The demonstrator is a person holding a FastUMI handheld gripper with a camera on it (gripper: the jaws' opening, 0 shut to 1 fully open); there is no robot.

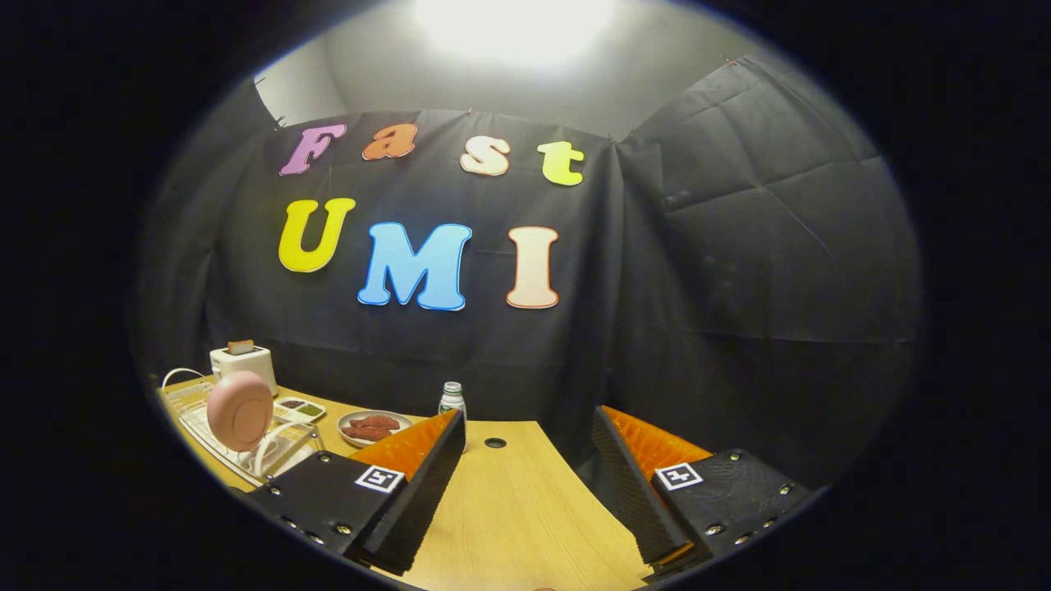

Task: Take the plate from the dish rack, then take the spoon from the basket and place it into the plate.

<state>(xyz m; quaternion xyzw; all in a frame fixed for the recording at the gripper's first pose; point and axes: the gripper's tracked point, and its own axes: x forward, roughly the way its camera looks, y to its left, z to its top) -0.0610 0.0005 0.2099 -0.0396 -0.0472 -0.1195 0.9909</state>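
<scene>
Fingers (525, 484) spread wide, gripping nothing, over bare wooden desk (509, 509). Pink plate (239, 410) upright in white dish rack (238, 447) at desk's left edge. Bottle (452, 402) label unreadable. Black cloth wall behind.

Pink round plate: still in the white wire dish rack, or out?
In. The pink round plate stands on edge in the white wire dish rack; the open tool holds nothing.
</scene>
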